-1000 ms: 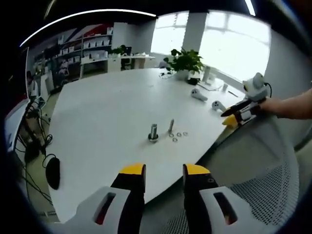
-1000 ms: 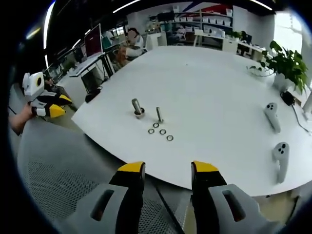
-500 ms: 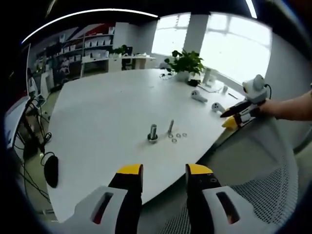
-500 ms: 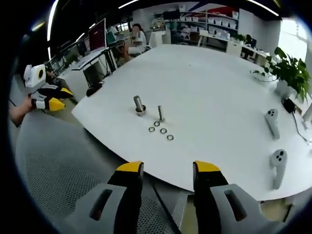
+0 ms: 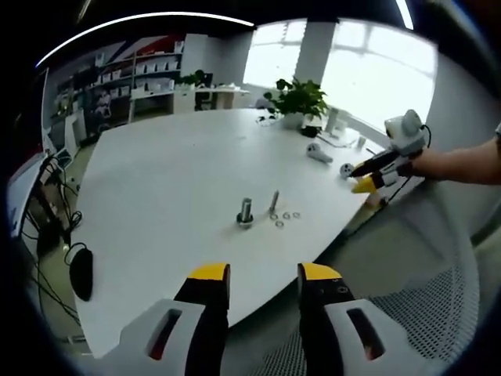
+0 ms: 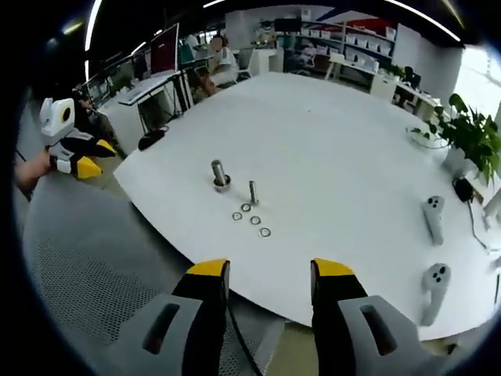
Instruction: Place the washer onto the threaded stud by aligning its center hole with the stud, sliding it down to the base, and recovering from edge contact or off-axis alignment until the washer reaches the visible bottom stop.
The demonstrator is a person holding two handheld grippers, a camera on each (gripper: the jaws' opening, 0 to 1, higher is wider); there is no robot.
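Observation:
A thin threaded stud (image 5: 275, 203) stands upright on the white table (image 5: 164, 180) beside a thicker bolt (image 5: 246, 212). Several small washers (image 5: 286, 217) lie flat just right of the stud. My left gripper (image 5: 264, 274) hovers off the table's near edge, open with nothing between its jaws. In the right gripper view the stud (image 6: 253, 192), the bolt (image 6: 218, 174) and the washers (image 6: 255, 220) sit near the table's front edge. My right gripper (image 6: 270, 270) is open and empty, well short of them. Each gripper shows in the other's view, held in a hand: right gripper (image 5: 374, 174), left gripper (image 6: 82, 157).
Two white hand controllers (image 6: 433, 213) lie at the table's right, with a potted plant (image 6: 470, 129) beyond. A grey mesh chair back (image 6: 86, 266) rises below the table edge. A black object (image 5: 81, 272) sits left of the table. A person (image 6: 215, 63) sits far behind.
The right gripper has lifted and moved in toward the table, so its view now looks down more steeply. The left gripper has held still. Stud, bolt and washers have not moved.

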